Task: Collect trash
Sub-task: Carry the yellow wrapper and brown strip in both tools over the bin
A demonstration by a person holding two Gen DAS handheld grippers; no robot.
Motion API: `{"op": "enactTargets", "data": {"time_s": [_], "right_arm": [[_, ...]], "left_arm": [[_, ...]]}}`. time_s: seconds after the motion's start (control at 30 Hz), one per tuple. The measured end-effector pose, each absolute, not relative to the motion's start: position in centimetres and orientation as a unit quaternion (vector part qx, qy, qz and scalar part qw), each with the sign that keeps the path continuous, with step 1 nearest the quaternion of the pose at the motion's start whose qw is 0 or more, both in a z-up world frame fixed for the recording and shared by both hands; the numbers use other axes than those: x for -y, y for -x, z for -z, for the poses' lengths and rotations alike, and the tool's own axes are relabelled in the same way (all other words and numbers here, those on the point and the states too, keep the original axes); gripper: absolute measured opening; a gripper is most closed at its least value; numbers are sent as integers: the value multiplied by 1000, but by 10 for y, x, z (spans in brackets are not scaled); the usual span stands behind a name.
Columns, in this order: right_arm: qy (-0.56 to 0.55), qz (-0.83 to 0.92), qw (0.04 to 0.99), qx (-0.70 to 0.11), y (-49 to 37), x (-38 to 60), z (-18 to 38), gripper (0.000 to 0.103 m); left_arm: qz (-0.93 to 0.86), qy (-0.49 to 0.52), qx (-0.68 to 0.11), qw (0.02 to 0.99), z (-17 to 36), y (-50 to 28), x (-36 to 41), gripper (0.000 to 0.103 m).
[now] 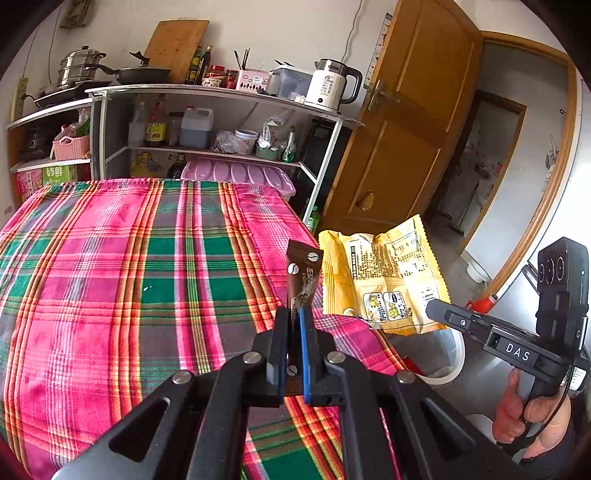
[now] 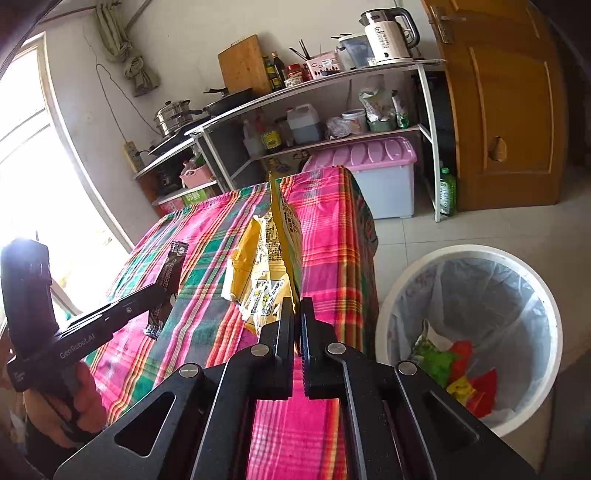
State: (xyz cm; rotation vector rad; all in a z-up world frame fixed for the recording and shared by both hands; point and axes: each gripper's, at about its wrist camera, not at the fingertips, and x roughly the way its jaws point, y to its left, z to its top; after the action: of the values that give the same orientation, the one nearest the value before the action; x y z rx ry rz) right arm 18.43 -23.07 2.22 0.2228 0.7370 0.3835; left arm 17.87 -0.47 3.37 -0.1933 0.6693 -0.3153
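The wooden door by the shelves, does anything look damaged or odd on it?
Yes. The wooden door has a rough, chipped hole where a knob or lock would normally sit. Its ragged edge shows lighter material, so it looks broken out rather than drilled. The metal latch near the top looks intact.

The bench draped in a pink, green and orange plaid cloth [image 2: 207, 236] stands before the open metal-framed shelving unit [image 2: 332, 107] along the wall. A lilac-lidded plastic storage box [image 2: 373, 166] sits on the floor between them, at the bench's far edge. Right of the bench's right edge, on the floor, stands the round white plastic bin lined with a clear bag [image 2: 469, 336], crumpled wrappers inside. The brown wooden door [image 2: 509, 103] is right of the shelving.
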Motion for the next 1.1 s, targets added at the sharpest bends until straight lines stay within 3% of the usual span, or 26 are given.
{"op": "enactTargets", "data": {"time_s": [1.1], "right_arm": [[-170,-47,913,-367,-169,354,11,3]], "left_arm": [[256,33,-369,893,-10,-229,158,6]]}}
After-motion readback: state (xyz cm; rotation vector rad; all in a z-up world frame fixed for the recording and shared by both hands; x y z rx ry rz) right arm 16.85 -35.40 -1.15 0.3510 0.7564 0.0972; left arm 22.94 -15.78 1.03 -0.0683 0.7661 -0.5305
